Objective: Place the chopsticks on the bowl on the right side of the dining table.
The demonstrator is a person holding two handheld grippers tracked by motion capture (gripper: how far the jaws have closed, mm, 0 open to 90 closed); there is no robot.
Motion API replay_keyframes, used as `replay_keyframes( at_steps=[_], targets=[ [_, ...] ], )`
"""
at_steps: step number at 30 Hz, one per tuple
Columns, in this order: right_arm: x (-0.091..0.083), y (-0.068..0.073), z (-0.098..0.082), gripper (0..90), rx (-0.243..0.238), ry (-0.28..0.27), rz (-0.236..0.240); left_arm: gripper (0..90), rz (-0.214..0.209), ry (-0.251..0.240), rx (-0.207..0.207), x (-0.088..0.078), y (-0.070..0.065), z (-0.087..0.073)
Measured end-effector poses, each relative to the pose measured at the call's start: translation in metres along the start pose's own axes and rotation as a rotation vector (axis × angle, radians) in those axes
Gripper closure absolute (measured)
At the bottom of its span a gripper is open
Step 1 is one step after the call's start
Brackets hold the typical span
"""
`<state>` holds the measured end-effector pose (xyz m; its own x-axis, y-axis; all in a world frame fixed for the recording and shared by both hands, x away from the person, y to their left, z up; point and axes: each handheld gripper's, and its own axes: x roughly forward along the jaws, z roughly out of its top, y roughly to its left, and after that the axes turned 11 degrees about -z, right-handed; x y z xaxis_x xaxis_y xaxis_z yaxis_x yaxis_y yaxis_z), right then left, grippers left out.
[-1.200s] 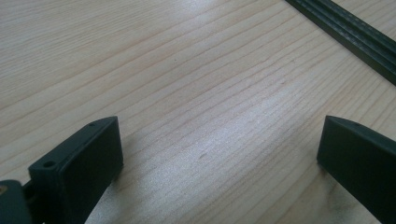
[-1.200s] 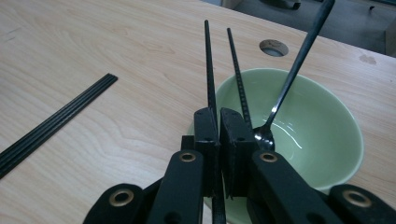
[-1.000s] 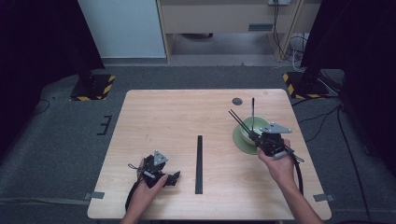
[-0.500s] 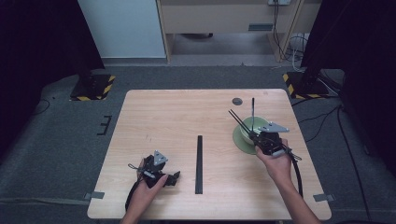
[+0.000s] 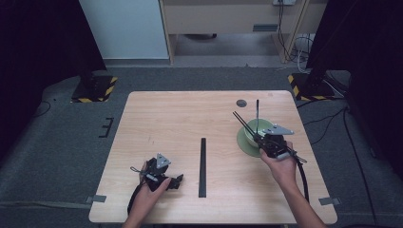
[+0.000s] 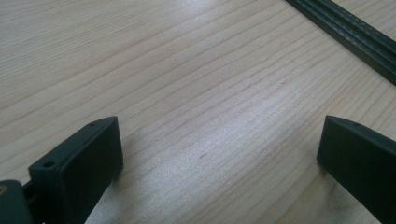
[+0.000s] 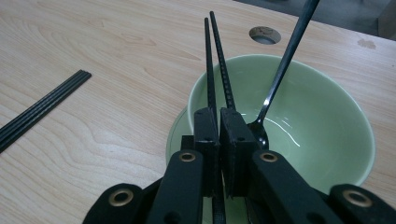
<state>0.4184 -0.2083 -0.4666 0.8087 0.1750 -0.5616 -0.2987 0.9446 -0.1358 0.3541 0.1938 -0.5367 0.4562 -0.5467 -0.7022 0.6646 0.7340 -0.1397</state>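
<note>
Nothing has shifted lately: the right gripper [image 7: 219,126] stays clamped on the chopsticks [image 7: 215,60] above the bowl [image 7: 322,121]. The left gripper [image 6: 219,158] rests wide open and empty on the counter [image 5: 180,118].

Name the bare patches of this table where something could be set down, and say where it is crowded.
Bare: the table's far-left stretch, from the far edge to the left gripper and across to the black strip. Also between strip and bowl. Crowded: the right side, where the right gripper holds chopsticks over the bowl with a spoon.
</note>
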Motion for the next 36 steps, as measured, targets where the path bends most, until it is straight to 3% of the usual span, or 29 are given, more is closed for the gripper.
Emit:
replay_keyframes(
  at_steps=[36],
  targets=[
    [0.0016, -0.0071, -0.0063, 85.9, 0.001, 0.021, 0.005, 0.0, 0.000, 0.000, 0.000, 0.0000, 0.0000, 0.0000]
  ],
)
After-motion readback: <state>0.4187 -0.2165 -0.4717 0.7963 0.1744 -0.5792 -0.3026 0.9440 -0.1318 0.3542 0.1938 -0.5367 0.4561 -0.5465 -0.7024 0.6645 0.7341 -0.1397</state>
